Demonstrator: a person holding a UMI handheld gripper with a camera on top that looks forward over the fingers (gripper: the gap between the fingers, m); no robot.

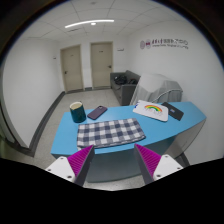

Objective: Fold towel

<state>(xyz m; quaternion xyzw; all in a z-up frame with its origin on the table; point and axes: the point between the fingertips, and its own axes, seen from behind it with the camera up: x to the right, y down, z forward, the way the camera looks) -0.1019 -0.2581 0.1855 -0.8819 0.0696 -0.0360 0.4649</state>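
Observation:
A black-and-white checked towel [109, 130] lies flat on a blue table [160, 129], near its front edge. My gripper [113, 163] hovers in front of the table, short of the towel, with its magenta pads [80, 161] wide apart and only grey floor between them. The fingers are open and touch nothing.
On the table behind the towel stand a dark green mug [76, 111], a dark phone [97, 112], a white tray with a rainbow picture [151, 109] and a dark notebook [174, 111]. Two doors [70, 68] and a grey cabinet [124, 87] line the far walls.

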